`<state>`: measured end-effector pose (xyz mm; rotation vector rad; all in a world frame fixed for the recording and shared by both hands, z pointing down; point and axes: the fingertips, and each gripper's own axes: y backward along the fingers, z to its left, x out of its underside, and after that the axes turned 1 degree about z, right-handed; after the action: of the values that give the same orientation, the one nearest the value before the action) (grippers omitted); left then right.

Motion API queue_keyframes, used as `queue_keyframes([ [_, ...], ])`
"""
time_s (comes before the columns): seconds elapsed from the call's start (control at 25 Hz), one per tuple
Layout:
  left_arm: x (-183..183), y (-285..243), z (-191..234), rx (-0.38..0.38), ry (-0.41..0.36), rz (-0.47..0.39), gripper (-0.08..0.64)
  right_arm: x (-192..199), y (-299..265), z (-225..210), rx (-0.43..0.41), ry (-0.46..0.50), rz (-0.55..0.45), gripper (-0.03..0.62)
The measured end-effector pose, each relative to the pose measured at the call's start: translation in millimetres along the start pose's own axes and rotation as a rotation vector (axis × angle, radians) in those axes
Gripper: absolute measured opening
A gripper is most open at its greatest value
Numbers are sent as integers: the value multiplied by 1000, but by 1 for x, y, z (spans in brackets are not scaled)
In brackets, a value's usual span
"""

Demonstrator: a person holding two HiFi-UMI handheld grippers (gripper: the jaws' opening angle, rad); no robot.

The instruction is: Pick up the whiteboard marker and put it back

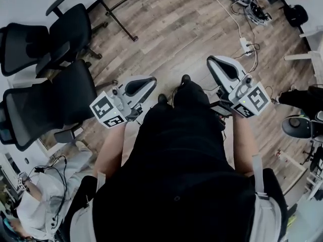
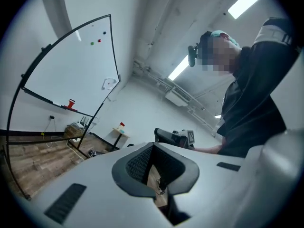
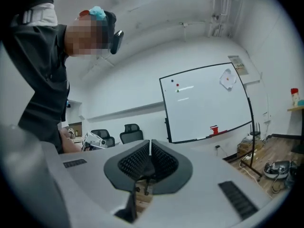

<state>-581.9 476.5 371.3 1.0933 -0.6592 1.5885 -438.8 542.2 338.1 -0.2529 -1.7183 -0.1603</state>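
Holding left gripper [image 1: 150,80] and right gripper [image 1: 212,60] clenched empty, pointing toward whiteboard [image 3: 204,103], well apart. Not resolving marker; guessing tray [image 3: 232,127] beside red block [image 3: 214,129]. Sitting at approach step; next needing walk-up, opening one gripper.

The person wears a black top [image 1: 176,195], black trousers [image 1: 181,120], black shoes [image 1: 185,78] and grey shoulder straps [image 1: 258,173]. The left hand-held gripper [image 1: 151,80] and right hand-held gripper [image 1: 212,61] are light grey, each with a black-and-white marker cube.
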Motion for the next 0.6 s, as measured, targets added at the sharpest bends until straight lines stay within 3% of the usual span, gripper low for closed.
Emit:
queue_keyframes([
  [0.28,1,-33,15,33,31,30,11,-20,10,-47,12,-55,-20,21],
  [0.6,-16,-121,75,-44,-38,84,11,-4,-8,-110,-125,-6,78,21],
])
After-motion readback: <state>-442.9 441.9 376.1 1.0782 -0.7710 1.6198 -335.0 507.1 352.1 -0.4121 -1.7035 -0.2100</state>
